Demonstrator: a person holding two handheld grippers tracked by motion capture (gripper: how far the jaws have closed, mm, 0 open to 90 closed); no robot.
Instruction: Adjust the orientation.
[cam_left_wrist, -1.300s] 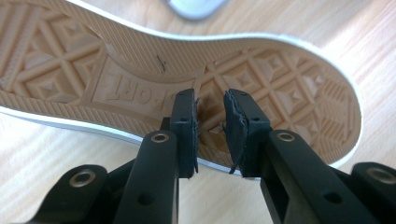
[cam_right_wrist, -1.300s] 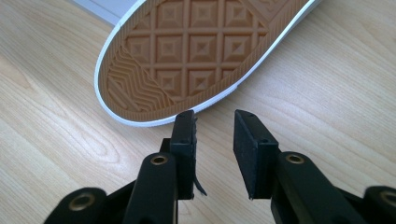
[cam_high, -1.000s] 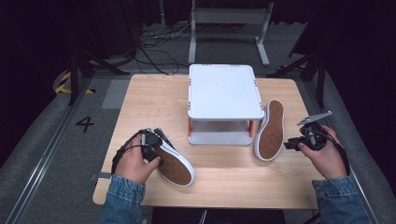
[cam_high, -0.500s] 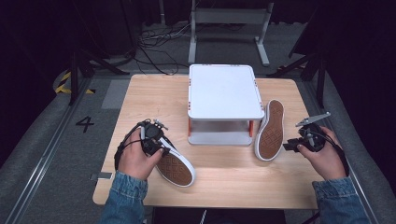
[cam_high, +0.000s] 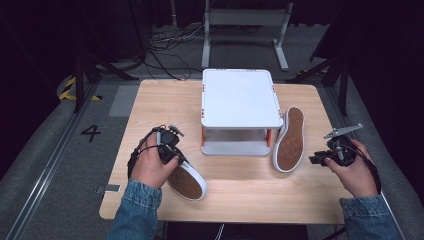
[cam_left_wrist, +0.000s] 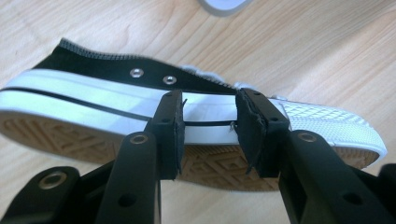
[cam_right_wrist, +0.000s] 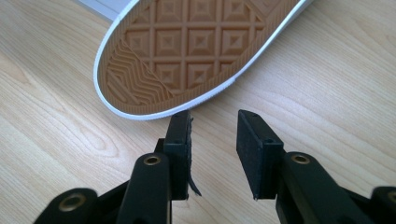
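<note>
The left sneaker (cam_left_wrist: 187, 116) lies on its side near the surface's (cam_high: 250, 195) front-left corner, sole toward the person. Light, with soft canvas and a stiff rubber rim, it is best gripped across that sidewall. The left gripper (cam_left_wrist: 210, 133), whose jaws have just been opening, stands apart before it. The right gripper (cam_right_wrist: 214, 154) is apart too, short of the right sneaker (cam_right_wrist: 196, 51) near the right edge.

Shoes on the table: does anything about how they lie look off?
Yes. Both lie tipped on their sides, tan soles showing: the left shoe at the near edge by the left claw, the right shoe leaning against the white rack.
</note>
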